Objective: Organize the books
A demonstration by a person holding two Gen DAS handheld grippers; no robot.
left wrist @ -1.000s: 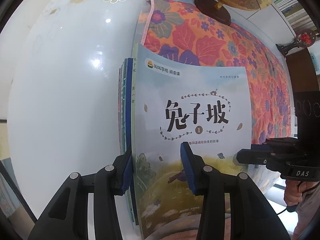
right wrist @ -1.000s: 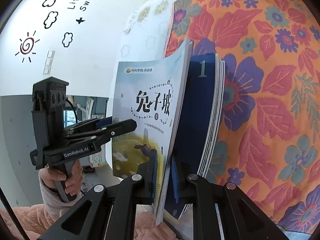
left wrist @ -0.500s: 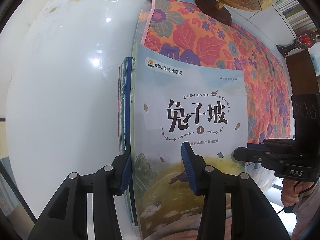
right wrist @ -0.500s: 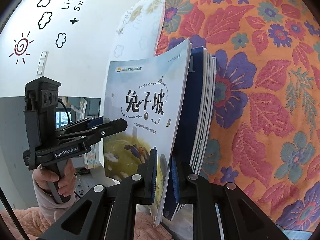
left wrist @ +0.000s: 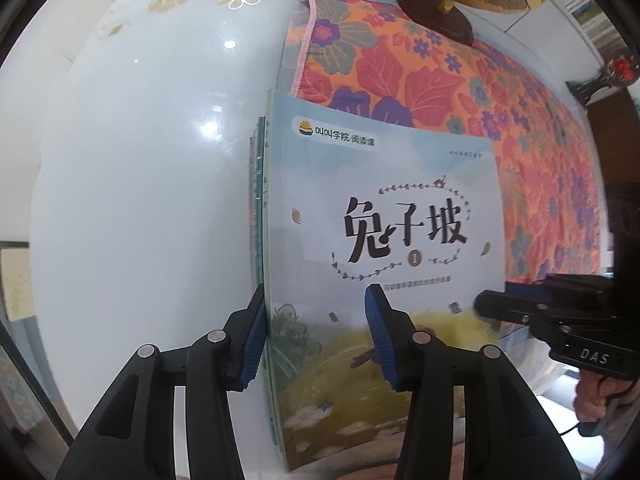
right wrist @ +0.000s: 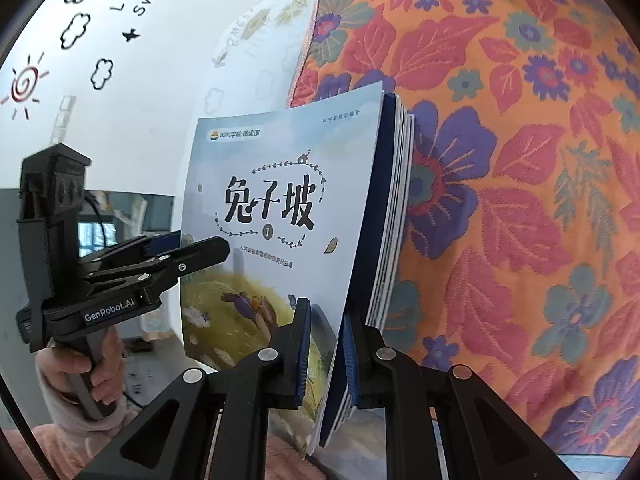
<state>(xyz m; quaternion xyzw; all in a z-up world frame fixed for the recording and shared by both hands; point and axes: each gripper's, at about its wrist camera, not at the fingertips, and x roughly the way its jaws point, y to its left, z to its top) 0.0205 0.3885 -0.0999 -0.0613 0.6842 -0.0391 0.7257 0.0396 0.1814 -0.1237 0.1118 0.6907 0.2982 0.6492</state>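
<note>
**Books held upright over the table edge, between your two grippers**

Left wrist view: your left gripper (left wrist: 316, 336) straddles the spine end of the stack of books (left wrist: 384, 240); its jaws have just been opening, the right pad clear of the cover, over the white table (left wrist: 140, 180) beside the floral cloth (left wrist: 460, 92).
Right wrist view: your right gripper (right wrist: 324, 356) is pinched tight on the stack's (right wrist: 280, 220) open-page edge.

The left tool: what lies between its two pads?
In the left wrist view, the spine edge of the stack of books stands between the pads of the left tool, whose jaws have just been opening.
</note>
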